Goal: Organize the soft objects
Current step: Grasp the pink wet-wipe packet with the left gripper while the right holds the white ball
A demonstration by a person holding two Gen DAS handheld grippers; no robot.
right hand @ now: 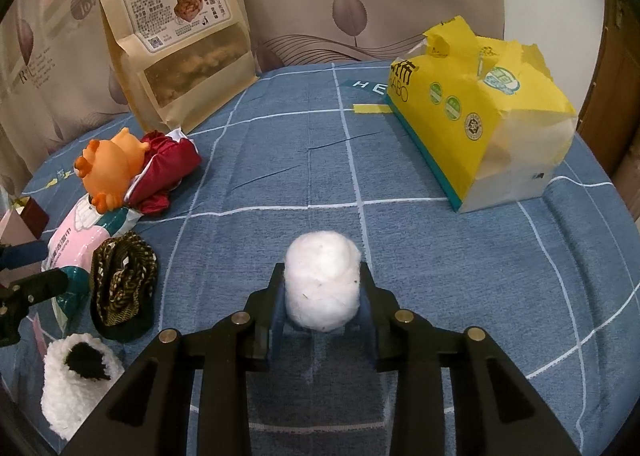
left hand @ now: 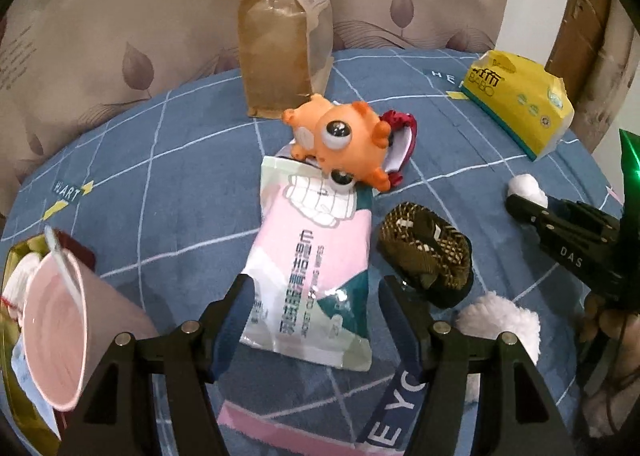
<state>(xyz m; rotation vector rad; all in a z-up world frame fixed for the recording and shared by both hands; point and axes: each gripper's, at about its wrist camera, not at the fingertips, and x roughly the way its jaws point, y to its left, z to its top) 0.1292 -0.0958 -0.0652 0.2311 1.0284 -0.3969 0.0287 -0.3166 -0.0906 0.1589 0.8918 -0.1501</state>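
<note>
right tongs (right hand: 322, 288) pinch a fluffy white cotton roll (right hand: 322, 286); left tongs (left hand: 316, 298) gape over a glossy pouch (left hand: 310, 276).

I saw a bed covered in a blue sheet (right hand: 304, 183) with a white grid pattern, and a kraft snack bag (right hand: 180, 51) stood upright at its far edge against the leaf-print fabric behind. A yellow tissue pack (right hand: 472, 115) lay on the sheet to the right, well apart from a cluster on the left: a pink-and-green wipes pouch (left hand: 308, 264), a dark red fabric bundle (right hand: 168, 171) beside it, a brown patterned roll (left hand: 426, 256) and a white fluffy piece (right hand: 76, 388) nearest me. An orange toy (left hand: 340, 143) rested across the pouch's far end and the red bundle.
</note>
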